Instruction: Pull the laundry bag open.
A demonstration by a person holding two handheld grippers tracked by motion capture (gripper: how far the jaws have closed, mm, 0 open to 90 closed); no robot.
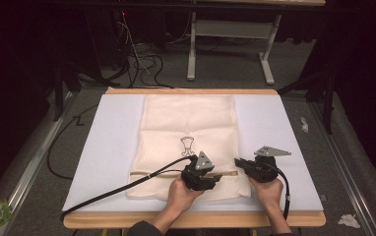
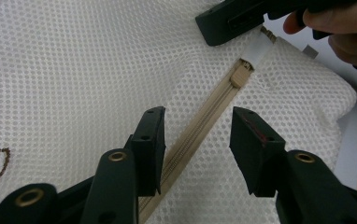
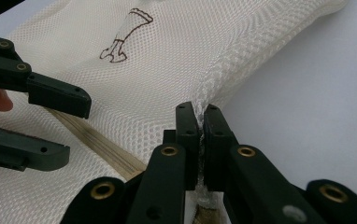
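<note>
Between my left gripper's parted jaws runs the closed zipper, slider ahead, ungrasped; my right gripper pinches the mesh bag's edge. Unzipping not begun.

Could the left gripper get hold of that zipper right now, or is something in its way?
Probably yes. The left gripper has its fingers open astride the zipper, nothing between them. The right gripper pinches the bag edge, off to the side.
</note>
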